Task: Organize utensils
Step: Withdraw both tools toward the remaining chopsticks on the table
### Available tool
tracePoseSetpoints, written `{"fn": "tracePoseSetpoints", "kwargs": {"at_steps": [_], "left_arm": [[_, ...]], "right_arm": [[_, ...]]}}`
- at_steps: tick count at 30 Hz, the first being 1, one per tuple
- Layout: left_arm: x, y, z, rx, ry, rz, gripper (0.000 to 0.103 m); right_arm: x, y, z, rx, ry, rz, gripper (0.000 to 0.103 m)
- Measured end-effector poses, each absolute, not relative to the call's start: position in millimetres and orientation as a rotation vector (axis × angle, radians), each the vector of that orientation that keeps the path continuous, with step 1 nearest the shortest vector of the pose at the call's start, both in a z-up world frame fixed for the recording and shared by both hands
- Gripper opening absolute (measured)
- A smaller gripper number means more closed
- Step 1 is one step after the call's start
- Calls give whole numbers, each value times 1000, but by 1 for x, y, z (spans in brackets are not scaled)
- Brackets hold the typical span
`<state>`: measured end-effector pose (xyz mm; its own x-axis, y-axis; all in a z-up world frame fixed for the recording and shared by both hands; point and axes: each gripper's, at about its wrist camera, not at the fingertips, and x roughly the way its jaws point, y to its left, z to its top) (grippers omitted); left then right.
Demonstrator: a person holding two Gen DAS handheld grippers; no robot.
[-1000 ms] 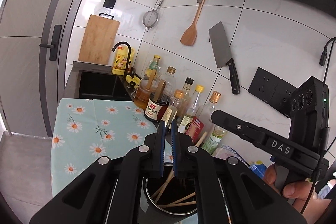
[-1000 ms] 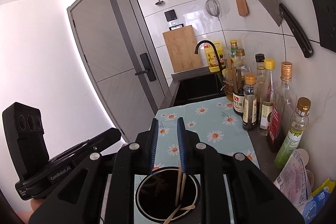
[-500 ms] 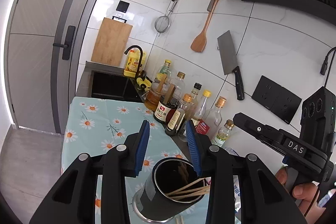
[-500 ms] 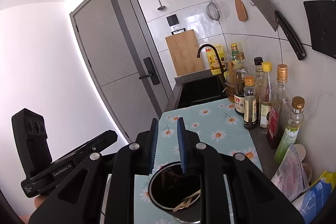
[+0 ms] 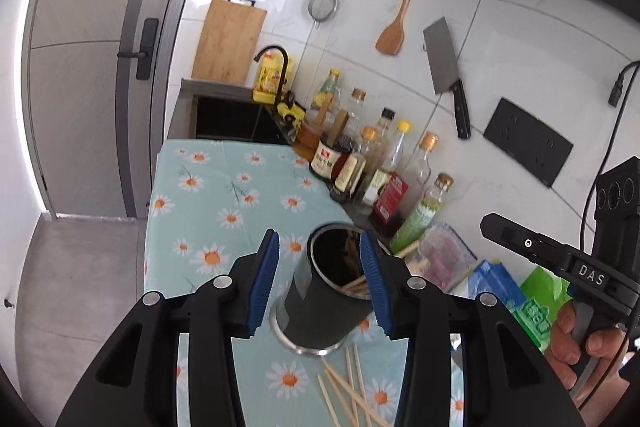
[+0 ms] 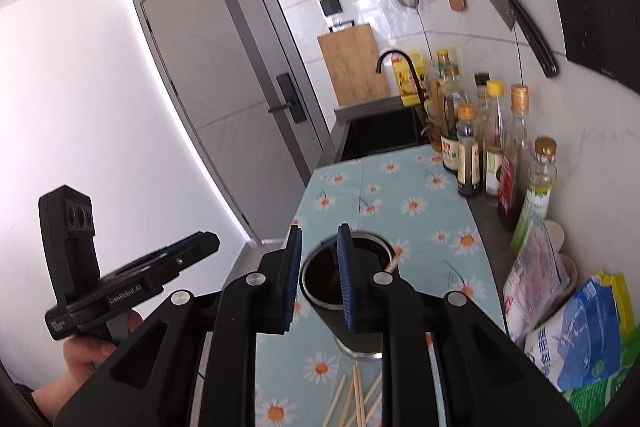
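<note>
Hovering both tools above the bench, left tool (image 5: 318, 277) spread wide, right tool (image 6: 319, 277) parted and empty, we judge the loose chopsticks (image 5: 352, 393) beside the holder (image 5: 326, 301) light and slippery (pinch mid-shaft).

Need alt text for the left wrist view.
The open left gripper hangs above a dark metal cup with chopsticks inside, on a daisy-print cloth. More loose chopsticks lie in front; sauce bottles line the wall.
</note>
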<state>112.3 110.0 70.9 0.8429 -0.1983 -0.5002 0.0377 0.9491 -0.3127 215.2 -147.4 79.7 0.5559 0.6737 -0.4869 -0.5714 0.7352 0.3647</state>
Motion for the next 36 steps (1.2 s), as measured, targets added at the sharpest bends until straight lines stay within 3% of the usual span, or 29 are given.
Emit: {"fn": "tracePoseSetpoints", "kwargs": {"at_steps": [13, 36], "left_arm": [[95, 81, 27, -204, 790, -230, 41], [67, 77, -60, -317, 985, -250, 41]], "right_arm": [[203, -154, 15, 63, 881, 733, 20], [178, -92, -110, -311, 1213, 769, 20]]}}
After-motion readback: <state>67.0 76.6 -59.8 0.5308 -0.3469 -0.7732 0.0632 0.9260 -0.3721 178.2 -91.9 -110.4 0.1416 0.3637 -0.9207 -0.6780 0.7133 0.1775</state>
